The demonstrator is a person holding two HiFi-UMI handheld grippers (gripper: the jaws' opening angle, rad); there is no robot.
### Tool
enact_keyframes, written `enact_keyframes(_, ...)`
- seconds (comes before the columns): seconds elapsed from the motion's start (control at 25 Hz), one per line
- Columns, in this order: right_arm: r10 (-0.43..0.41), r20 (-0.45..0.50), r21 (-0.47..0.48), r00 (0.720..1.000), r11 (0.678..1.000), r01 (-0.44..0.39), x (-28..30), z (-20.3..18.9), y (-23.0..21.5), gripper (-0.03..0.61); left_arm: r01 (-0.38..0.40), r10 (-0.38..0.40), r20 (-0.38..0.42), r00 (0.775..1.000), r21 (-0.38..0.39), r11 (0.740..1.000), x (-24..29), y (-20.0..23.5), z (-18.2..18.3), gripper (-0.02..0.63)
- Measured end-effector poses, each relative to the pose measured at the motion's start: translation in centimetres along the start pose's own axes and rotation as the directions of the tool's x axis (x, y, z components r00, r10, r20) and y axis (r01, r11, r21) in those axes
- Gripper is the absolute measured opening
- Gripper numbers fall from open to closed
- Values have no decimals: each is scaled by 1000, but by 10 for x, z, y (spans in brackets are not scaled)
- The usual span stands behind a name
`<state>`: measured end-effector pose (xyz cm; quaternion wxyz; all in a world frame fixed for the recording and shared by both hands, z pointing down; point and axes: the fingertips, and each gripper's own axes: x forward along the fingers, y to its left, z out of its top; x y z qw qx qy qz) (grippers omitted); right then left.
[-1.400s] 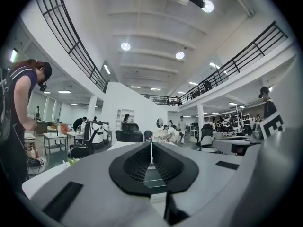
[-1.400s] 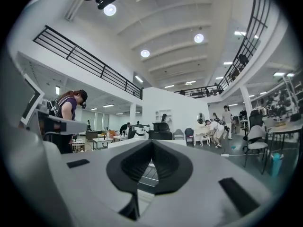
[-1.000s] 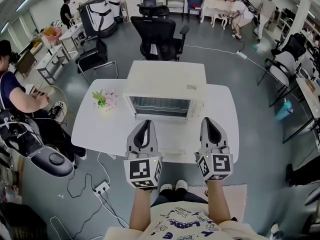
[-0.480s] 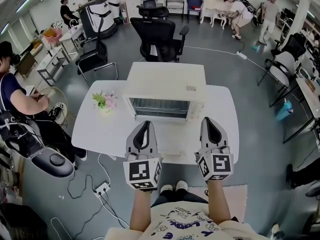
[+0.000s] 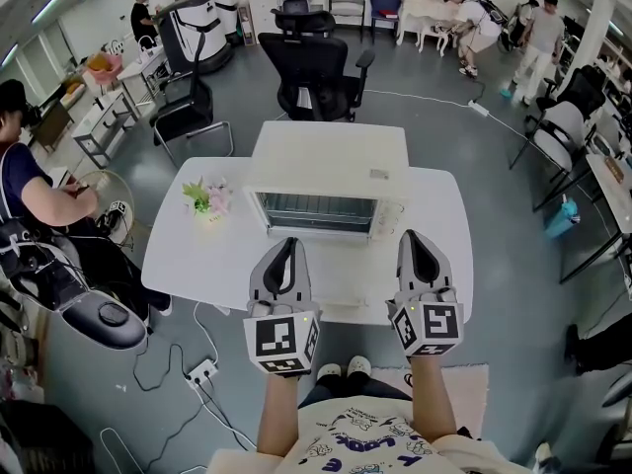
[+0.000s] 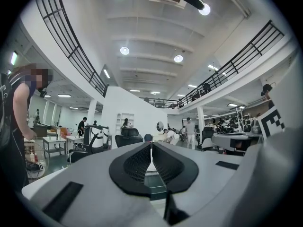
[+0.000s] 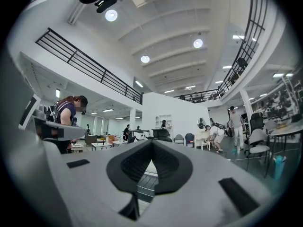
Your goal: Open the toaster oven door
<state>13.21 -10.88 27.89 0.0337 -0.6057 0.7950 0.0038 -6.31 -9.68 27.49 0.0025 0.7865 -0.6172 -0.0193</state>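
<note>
My left tongs [image 5: 286, 242] are closed, the two jaws meeting at the tips with nothing between them; the left gripper view [image 6: 151, 145] shows the black pads pressed together at the front. The right tongs [image 5: 410, 235] are the same, jaws together and empty, and the right gripper view [image 7: 151, 142] confirms it. Both point level, forward over the near edge of the table [image 5: 197, 255], side by side and well apart from each other. Each has a marker cube at the back, left [image 5: 281, 339] and right [image 5: 427, 326], with my forearms behind them.

Just ahead of the tips sits the toaster oven [image 5: 331, 156], a white box in the middle of the white table, front facing me. Its door [image 5: 316, 210] is shut, with glass in it and the rack visible behind. Neither pair of tongs touches the oven; both stop short of the door, left in front of its left half, right near the knob side. In the right gripper view a slice of the oven front [image 7: 144, 183] shows through the gap behind the tips.

A small pot of flowers [image 5: 207, 198] stands left of the oven on the table. A black office chair [image 5: 314, 62] is behind the table. A person [image 5: 30, 191] sits at the far left. A power strip [image 5: 200, 370] lies on the grey floor under the table's near left corner.
</note>
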Motion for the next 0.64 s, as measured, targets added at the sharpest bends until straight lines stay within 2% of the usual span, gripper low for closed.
enact_keyframes(0.64, -5, -2, -7, 1000, 1000, 5, 4, -1, -3, -2, 10, -10, -9, 1000, 1, 1000, 7, 2, -3, 12)
